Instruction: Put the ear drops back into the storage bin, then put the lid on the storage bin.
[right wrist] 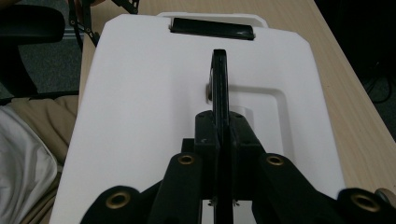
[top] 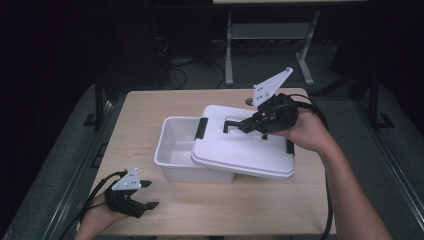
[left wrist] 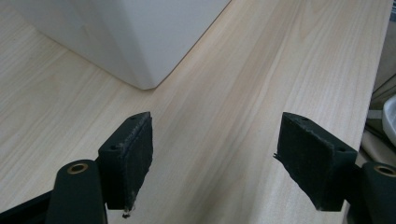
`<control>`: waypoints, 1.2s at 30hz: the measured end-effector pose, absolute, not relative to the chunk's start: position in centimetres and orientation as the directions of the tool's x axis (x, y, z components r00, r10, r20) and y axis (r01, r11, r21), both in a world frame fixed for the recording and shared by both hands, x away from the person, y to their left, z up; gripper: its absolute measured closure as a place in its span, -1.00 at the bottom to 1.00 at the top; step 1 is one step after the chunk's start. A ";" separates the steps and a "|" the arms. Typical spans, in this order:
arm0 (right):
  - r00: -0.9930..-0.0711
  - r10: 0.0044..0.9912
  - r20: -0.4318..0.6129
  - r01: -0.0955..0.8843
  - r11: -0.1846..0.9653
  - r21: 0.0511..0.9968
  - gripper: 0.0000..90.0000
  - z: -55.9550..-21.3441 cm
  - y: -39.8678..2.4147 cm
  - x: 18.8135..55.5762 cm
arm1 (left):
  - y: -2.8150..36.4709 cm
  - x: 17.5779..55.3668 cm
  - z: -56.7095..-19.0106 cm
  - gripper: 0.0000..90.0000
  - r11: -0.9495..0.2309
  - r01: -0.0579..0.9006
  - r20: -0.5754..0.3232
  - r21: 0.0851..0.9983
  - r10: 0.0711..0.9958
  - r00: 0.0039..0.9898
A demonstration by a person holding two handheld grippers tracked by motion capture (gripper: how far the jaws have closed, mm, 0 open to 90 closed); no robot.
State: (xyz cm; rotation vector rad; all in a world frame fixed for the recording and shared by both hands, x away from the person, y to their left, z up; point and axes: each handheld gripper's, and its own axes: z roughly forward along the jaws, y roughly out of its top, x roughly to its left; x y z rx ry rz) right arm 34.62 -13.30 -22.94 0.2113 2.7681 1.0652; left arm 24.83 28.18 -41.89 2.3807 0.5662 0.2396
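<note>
Gripping the lid's handle (right wrist: 219,77), the right gripper (top: 246,125) had the lid (top: 235,150) half across the box (top: 172,150); the left gripper (top: 145,195) gaped empty.

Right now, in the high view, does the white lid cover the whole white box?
No, the lid sits shifted aside, leaving the near-left part of the box open.
</note>
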 end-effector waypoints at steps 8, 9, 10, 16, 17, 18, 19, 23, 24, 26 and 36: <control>-0.982 0.164 -0.091 0.060 0.734 0.677 0.86 -23.5 -11.1 35.6 | 28.4 24.7 -41.9 -0.45 -0.680 0.337 0.026 0.651 0.463 0.886; -0.982 0.164 -0.091 0.060 0.734 0.677 0.86 -23.5 -11.1 35.6 | 28.5 24.7 -41.9 -0.45 -0.682 0.337 0.028 0.649 0.464 0.885; -0.983 0.159 -0.092 0.056 0.737 0.674 0.86 -23.5 -10.8 35.7 | 28.5 24.6 -41.9 -0.45 -0.682 0.339 0.029 0.648 0.467 0.884; -0.986 0.141 -0.087 0.048 0.748 0.662 0.86 -23.9 -9.2 36.4 | 28.8 24.6 -41.9 -0.48 -0.679 0.338 0.026 0.652 0.465 0.885; -0.987 0.134 -0.090 0.041 0.746 0.664 0.86 -24.0 -8.9 36.6 | 28.8 24.6 -41.9 -0.48 -0.678 0.341 0.023 0.652 0.467 0.884; -0.987 0.133 -0.088 0.041 0.745 0.666 0.86 -24.0 -8.7 36.7 | 28.7 24.7 -41.9 -0.48 -0.680 0.342 0.022 0.649 0.466 0.884; -0.988 0.129 -0.086 0.039 0.744 0.667 0.86 -24.1 -8.5 36.8 | 28.7 24.7 -41.9 -0.48 -0.681 0.341 0.024 0.648 0.466 0.884; -0.989 0.125 -0.083 0.037 0.738 0.673 0.86 -24.3 -7.8 37.3 | 28.6 24.6 -41.8 -0.49 -0.677 0.337 0.025 0.654 0.465 0.885; -0.989 0.123 -0.079 0.038 0.737 0.675 0.86 -24.4 -7.6 37.5 | 28.6 24.5 -41.9 -0.49 -0.675 0.338 0.023 0.656 0.466 0.885; -0.990 0.120 -0.070 0.042 0.738 0.673 0.86 -24.7 -7.1 37.8 | 28.5 24.5 -41.9 -0.50 -0.678 0.339 0.022 0.652 0.464 0.885; -0.992 0.104 -0.075 0.028 0.747 0.664 0.86 -25.2 -5.4 38.4 | 28.5 24.5 -41.7 -0.52 -0.676 0.340 0.027 0.654 0.470 0.882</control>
